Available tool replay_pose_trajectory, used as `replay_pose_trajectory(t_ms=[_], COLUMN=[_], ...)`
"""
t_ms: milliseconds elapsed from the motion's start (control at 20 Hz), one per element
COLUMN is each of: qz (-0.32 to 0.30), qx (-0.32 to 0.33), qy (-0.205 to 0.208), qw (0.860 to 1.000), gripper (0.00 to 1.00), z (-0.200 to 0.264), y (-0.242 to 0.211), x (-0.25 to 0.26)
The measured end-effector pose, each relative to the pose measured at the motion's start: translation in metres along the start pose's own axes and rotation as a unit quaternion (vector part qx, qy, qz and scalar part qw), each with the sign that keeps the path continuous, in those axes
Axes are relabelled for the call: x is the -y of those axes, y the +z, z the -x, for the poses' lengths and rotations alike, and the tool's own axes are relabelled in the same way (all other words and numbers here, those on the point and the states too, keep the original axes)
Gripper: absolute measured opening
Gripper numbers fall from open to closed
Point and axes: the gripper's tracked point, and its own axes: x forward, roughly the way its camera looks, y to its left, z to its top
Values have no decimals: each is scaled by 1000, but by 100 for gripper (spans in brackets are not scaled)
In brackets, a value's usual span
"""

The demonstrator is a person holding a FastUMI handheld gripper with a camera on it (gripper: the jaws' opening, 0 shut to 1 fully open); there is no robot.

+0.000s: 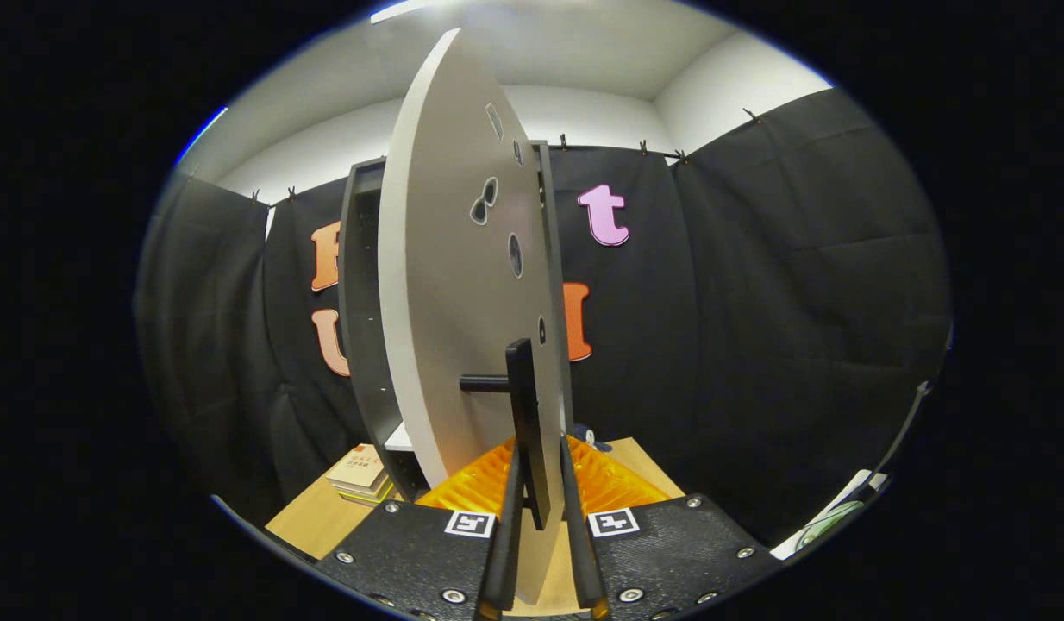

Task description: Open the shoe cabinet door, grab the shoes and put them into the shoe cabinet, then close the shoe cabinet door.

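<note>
The jaws of the gripper [539,492] are clenched on the door handle [525,414], a dark upright bar that runs down between the two fingers, with both fingers pressed against its sides. A short dark post joins the handle to the shoe cabinet door [463,310], a pale panel seen nearly edge-on and swung open toward the camera (its face carries several small cutouts). Behind the door, on its left, stands the shoe cabinet [364,328], dark grey, with its open interior partly visible and a pale shelf edge low down. Just ahead of the fingers, at the foot of the door, lies a ribbed orange mat [605,483] on the wooden table [312,517]. A small stack of books [359,474] rests on the table just beside the cabinet's base, left of the mat. No shoes can be made out.
</note>
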Motion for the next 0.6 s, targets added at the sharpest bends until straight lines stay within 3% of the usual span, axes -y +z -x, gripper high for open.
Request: replay_pose_trajectory(t_ms=[400,600], qz=[8,-5], qx=[-3,-2], qy=[-6,-5], qw=[1000,1000], gripper=[20,22], z=[-5,-9], y=[4,4], x=[49,68])
